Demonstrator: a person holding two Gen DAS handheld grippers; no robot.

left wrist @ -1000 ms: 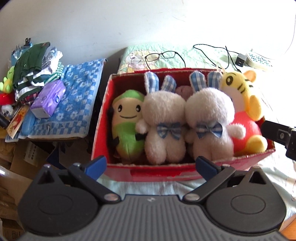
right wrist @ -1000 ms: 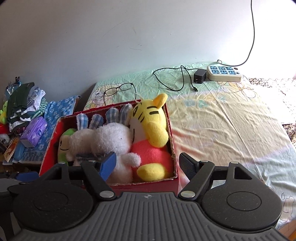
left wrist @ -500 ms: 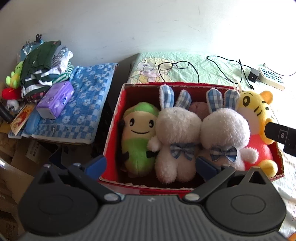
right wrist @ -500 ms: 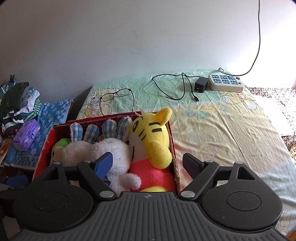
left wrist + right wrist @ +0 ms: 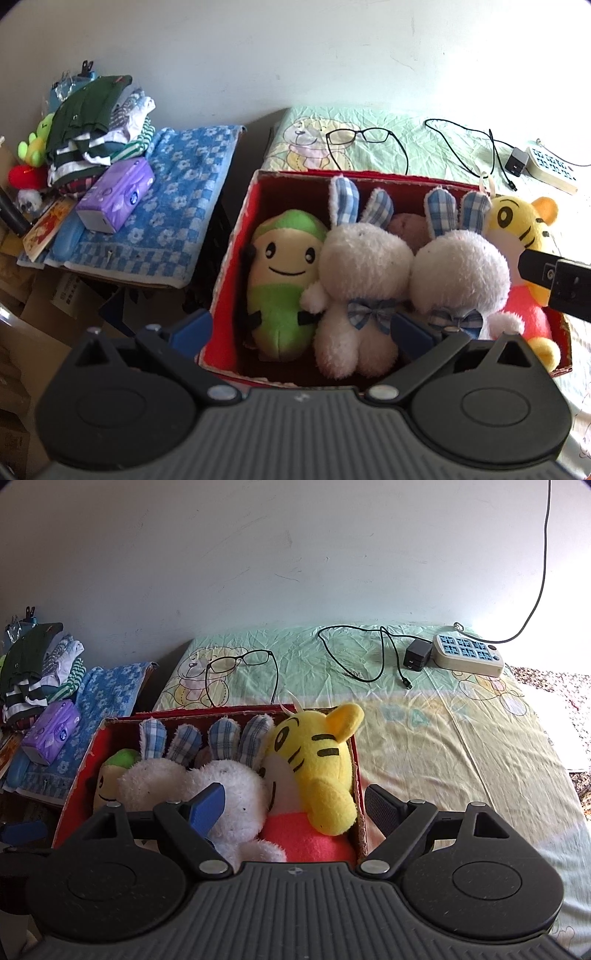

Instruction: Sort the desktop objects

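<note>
A red box [image 5: 229, 258] [image 5: 354, 775] on the bed holds a green plush [image 5: 280, 280], two white rabbits [image 5: 362, 280] [image 5: 458, 277] and a yellow tiger [image 5: 524, 229] [image 5: 317, 760]. My left gripper [image 5: 301, 328] is open and empty just above the box's near left edge. My right gripper [image 5: 295, 805] is open and empty over the box's right end, with the tiger between its fingers' lines. Black glasses [image 5: 362, 134] [image 5: 240, 661] lie on the bed behind the box.
A black charger with cable [image 5: 417, 653] and a white power strip [image 5: 469, 653] lie at the bed's far right. Left of the bed, a blue towel [image 5: 177, 206] carries a purple tissue pack [image 5: 116, 195] and a clothes pile [image 5: 92, 125]. Cardboard boxes [image 5: 29, 306] sit below.
Both grippers have moved forward and higher over the box, so the box now sits lower and closer in both views. Jaws stay open.
</note>
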